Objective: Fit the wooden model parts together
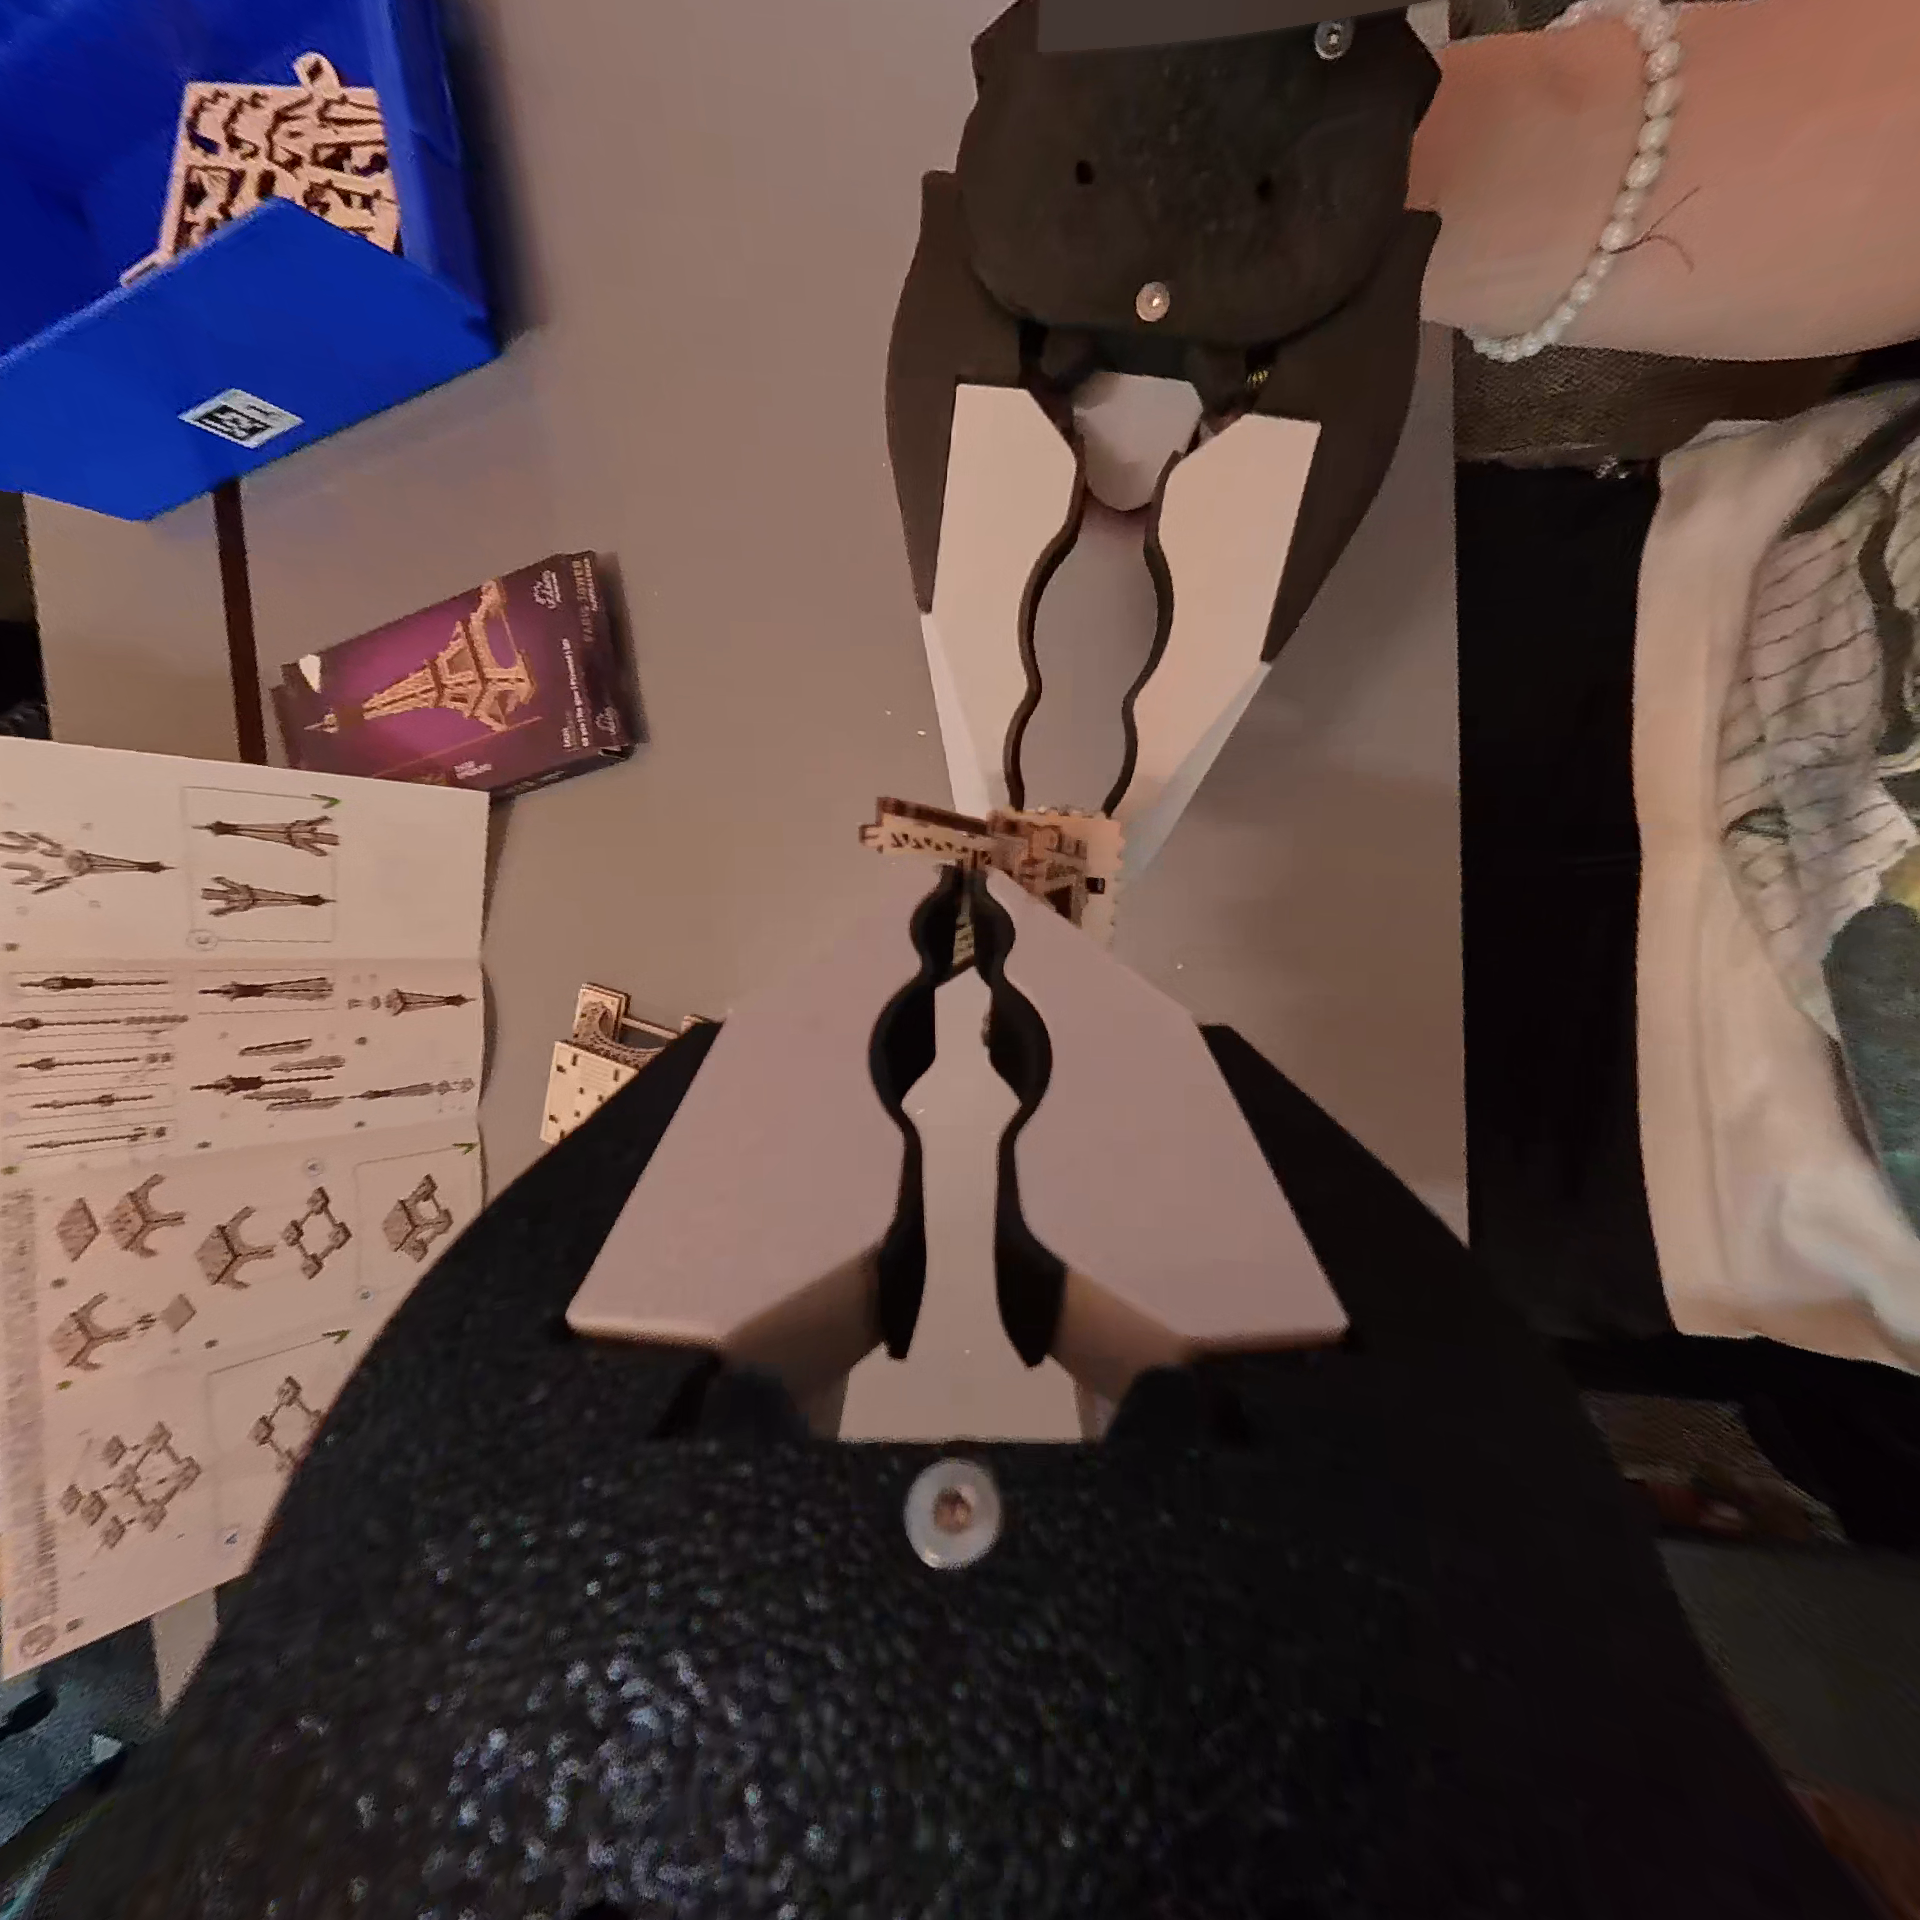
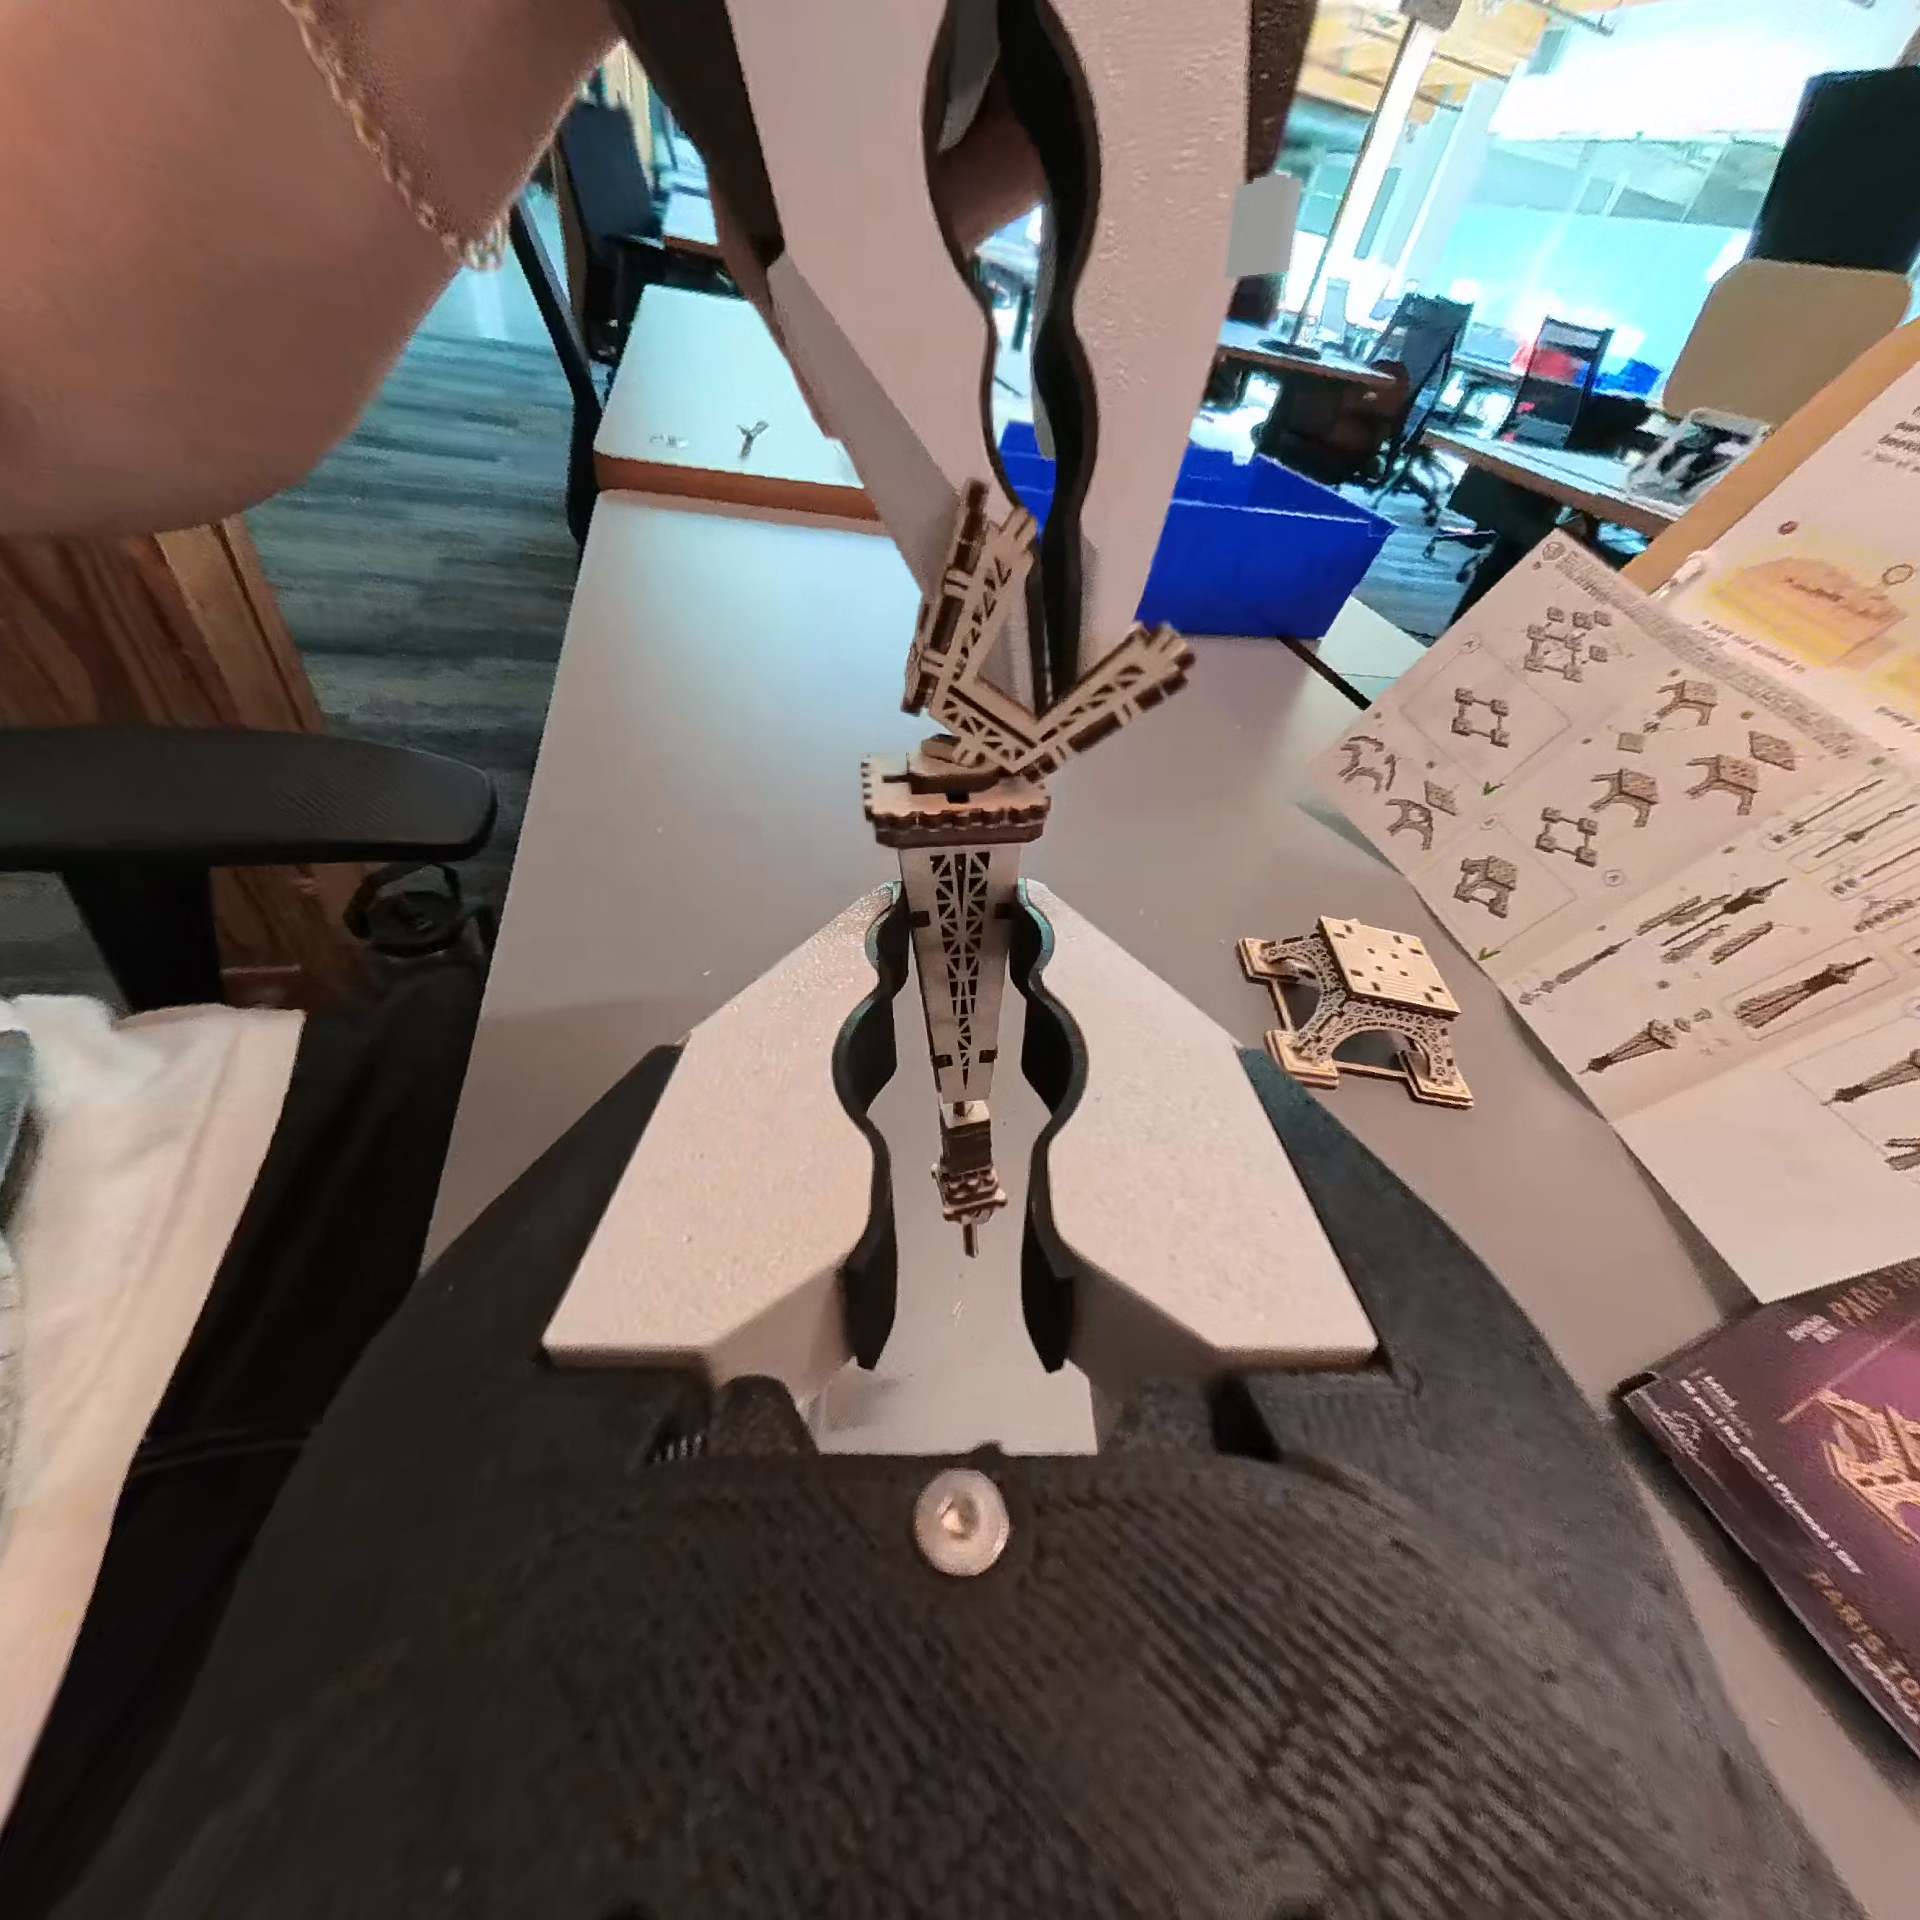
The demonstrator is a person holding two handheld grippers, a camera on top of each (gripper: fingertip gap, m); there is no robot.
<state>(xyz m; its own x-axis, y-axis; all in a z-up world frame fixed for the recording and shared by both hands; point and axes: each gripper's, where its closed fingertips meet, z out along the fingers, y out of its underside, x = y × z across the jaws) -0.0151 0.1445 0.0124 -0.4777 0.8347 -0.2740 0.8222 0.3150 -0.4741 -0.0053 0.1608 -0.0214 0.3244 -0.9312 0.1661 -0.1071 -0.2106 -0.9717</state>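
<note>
The tower spire (image 2: 958, 971) is clamped between the fingers of the right gripper (image 2: 956, 914), its square platform (image 2: 954, 810) just past the fingertips and its thin tip toward the camera. A lattice piece (image 2: 997, 665) is pinched by the closed left gripper (image 1: 961, 883) and is held against the platform from above. The arched base (image 2: 1361, 1003) is left on the table (image 2: 675, 748), just beside the instruction sheet (image 2: 1662, 831). A purple box (image 1: 462, 675) and a blue bin (image 1: 208, 260) are seen beyond.

Blue bin (image 1: 239, 343) beside purple box (image 1: 457, 675); instruction sheet (image 1: 208, 1143) on grey table (image 1: 727, 416); black chair (image 2: 239, 810).
</note>
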